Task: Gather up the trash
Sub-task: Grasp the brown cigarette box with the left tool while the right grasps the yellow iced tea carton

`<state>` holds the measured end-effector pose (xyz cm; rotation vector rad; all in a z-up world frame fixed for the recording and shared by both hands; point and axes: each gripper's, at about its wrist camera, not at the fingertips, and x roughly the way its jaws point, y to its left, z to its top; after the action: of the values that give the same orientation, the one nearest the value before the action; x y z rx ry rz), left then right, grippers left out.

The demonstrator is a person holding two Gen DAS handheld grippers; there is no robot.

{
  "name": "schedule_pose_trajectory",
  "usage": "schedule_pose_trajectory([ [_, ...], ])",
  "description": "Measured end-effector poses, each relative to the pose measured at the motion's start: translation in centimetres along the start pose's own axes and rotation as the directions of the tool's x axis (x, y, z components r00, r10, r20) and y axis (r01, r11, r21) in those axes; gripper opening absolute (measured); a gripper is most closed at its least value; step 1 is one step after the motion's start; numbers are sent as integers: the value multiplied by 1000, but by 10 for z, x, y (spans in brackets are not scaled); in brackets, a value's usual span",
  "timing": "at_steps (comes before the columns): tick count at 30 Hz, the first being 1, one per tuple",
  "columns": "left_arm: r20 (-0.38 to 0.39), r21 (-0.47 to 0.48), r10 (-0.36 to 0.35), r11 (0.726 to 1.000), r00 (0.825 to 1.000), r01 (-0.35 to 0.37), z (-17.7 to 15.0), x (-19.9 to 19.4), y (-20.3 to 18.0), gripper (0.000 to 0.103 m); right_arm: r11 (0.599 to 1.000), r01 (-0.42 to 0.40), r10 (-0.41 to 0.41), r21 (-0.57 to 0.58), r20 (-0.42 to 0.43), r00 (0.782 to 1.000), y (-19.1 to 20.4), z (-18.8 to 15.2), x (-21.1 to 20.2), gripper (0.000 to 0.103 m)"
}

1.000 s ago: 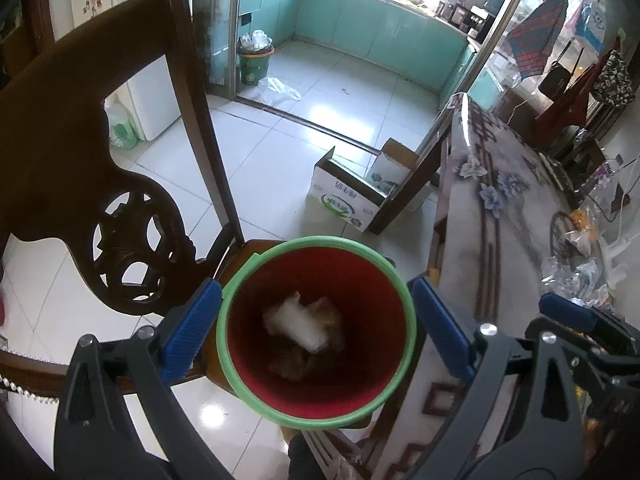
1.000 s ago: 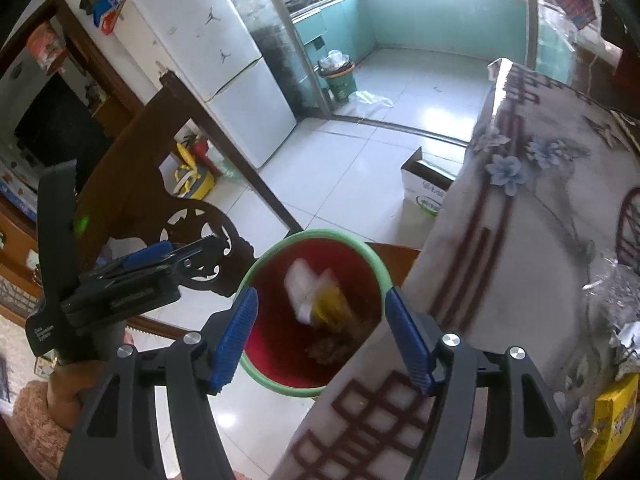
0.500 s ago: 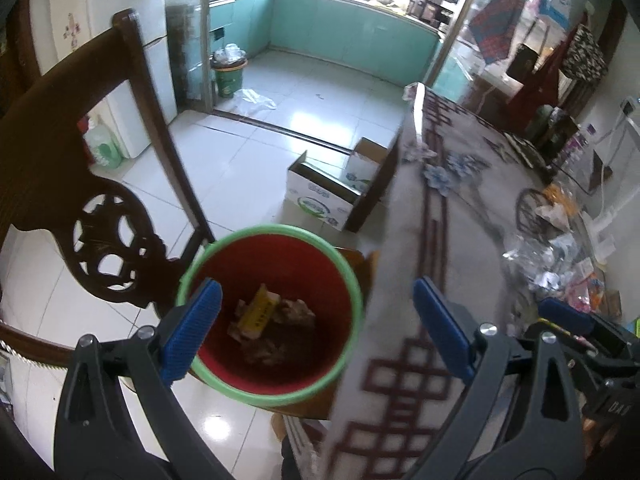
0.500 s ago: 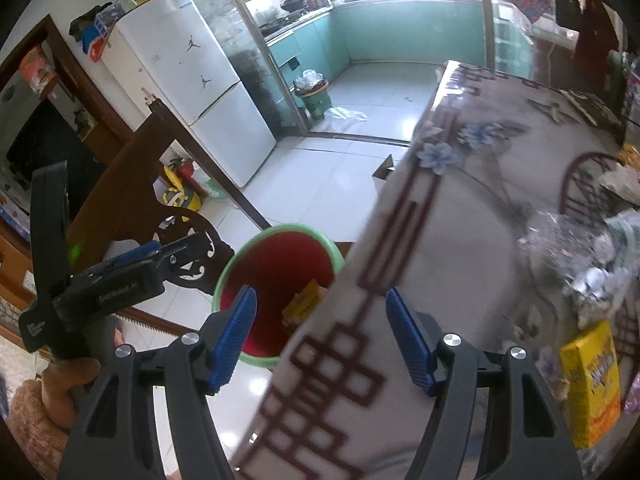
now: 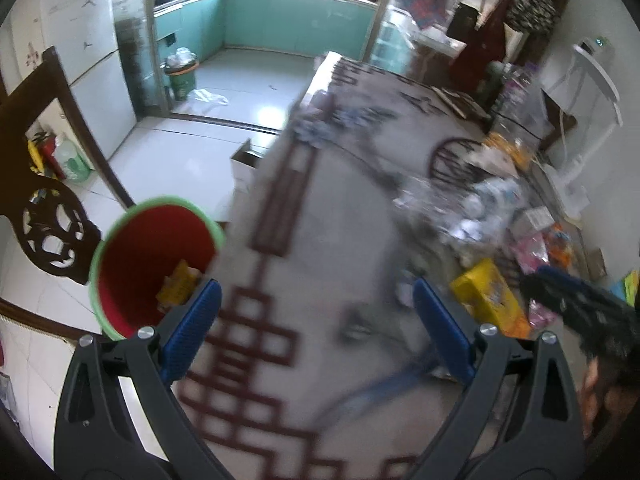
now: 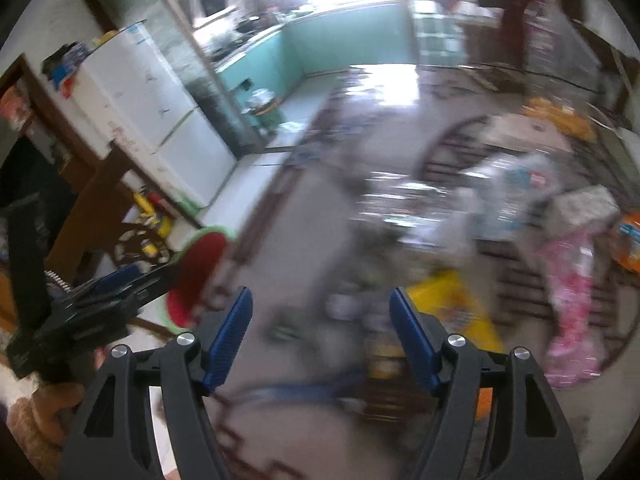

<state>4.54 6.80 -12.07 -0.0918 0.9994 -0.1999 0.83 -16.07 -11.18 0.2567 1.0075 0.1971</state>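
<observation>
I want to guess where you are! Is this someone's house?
Probably a home's dining area beside a kitchen: a white fridge, teal kitchen cabinets, and a cluttered dining table with a carved wooden chair.

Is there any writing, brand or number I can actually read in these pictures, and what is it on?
None can be read.
Yellow box on the table: printed front, blurred.
Yellow packet in the red bin: print too blurred.
White fridge: small dark marks, no letters legible.
Pink wrapper: pattern smeared by motion.
Cardboard box on the floor: no print readable.
</observation>
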Motion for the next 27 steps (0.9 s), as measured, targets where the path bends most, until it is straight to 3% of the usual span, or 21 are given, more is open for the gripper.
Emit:
schedule_pose_trajectory([
  [5, -28, 14, -6, 1000, 1000, 7, -22, 4, -38, 94, 998, 60, -61, -13, -109, 992, -58, -9, 10, 73],
  [10, -54, 10, 2, 1000, 999, -2, -36, 7, -64, 94, 996, 32, -49, -78, -219, 975, -64, -30, 40, 73],
  [13, -59, 19, 8, 1000, 998, -7, -39, 8, -77, 94, 985, 63, -104, -163, -256, 961, -59, -39, 61, 73],
  [15, -62, 34, 11, 999, 998, -9, -41, 6, -85, 94, 980, 73, -122, -187, -266, 956, -59, -41, 69, 68],
  [18, -85, 53, 7, 999, 996, -3, -45, 12, -97, 94, 980, 65, -112, -187, -251, 961, -61, -39, 66, 62],
  [22, -145, 66, -10, 998, 989, 20, -54, 33, -113, 94, 990, 43, -63, -138, -142, 988, -69, -23, 28, 60],
  [27, -229, 81, -5, 996, 974, 24, -63, 73, -126, 94, 995, 67, -70, -72, -46, 996, -90, -10, -10, 61],
])
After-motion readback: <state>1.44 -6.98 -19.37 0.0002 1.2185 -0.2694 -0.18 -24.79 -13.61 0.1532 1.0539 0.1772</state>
